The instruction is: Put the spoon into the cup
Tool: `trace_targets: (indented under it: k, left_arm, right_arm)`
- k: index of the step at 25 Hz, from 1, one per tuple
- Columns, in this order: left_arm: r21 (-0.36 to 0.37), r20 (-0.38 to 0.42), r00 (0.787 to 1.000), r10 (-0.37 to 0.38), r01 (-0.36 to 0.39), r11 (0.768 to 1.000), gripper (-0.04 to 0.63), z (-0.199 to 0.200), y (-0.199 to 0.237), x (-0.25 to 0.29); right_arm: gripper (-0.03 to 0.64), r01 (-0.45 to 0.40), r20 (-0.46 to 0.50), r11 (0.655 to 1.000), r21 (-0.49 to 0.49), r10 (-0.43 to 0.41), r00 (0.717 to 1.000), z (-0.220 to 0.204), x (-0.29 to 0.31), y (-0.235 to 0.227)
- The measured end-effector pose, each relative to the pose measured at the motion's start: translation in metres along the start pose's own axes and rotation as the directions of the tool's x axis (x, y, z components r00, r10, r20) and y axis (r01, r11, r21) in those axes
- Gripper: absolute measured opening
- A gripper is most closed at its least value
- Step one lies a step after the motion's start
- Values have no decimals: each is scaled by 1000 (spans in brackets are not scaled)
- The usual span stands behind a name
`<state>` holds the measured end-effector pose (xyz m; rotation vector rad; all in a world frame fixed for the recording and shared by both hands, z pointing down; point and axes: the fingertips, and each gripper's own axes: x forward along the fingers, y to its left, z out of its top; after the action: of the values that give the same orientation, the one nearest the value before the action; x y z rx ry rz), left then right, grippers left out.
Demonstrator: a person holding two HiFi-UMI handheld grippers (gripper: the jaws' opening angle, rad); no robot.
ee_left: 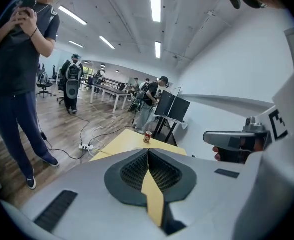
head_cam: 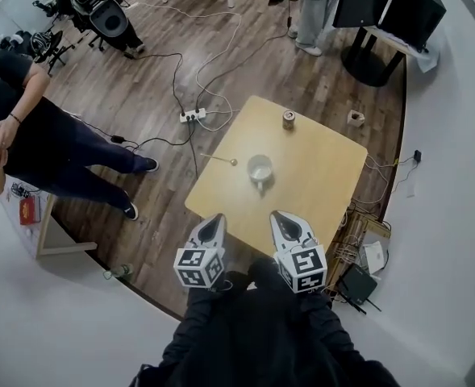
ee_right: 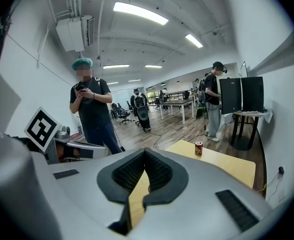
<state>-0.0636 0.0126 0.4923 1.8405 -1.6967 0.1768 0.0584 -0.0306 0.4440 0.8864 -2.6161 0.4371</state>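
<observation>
In the head view a white cup (head_cam: 260, 170) stands near the middle of the light wooden table (head_cam: 318, 184). The spoon (head_cam: 218, 159) lies to its left, handle pointing toward the table's left edge. My left gripper (head_cam: 215, 218) and right gripper (head_cam: 279, 216) hover side by side at the table's near edge, short of cup and spoon. Both have their jaws pressed together with nothing between them. In the left gripper view the left gripper (ee_left: 148, 150) hides both objects, and in the right gripper view the right gripper (ee_right: 145, 151) hides them too.
A small can (head_cam: 288, 119) stands at the table's far side, also seen as the can (ee_left: 147, 137) and the can (ee_right: 198, 148). A power strip (head_cam: 192, 115) and cables lie on the floor beyond. A person (head_cam: 27, 135) stands to the left. Monitors (head_cam: 386, 6) stand at the back right.
</observation>
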Motion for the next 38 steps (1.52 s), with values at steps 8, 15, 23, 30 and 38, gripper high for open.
trace_targets:
  k: [8,15,23,30,38]
  left_arm:
    - [-10,-26,999,36,-36,999,34,1,17,12]
    - [-62,-59,998,33,-37,997,34,-6,44,30]
    - [-133,-92,995,36,-48,990,34,-6,106,67]
    - [-190,-140,990,29,-56,980,35,-3,168,115]
    - [-183,-209,977,45,-84,979,35,-13,229,172]
  right_arm:
    - [21,2,-9,1000,25,-2,1000,0,13,-17]
    - [21,-14,-70,1000,27,16,997,-15,34,-4]
    - [21,-31,-150,999,41,37,988,-22,85,0]
    - [21,-69,-225,997,38,76,971,-22,159,13]
    - [21,-72,-280,996,56,85,956,-27,227,13]
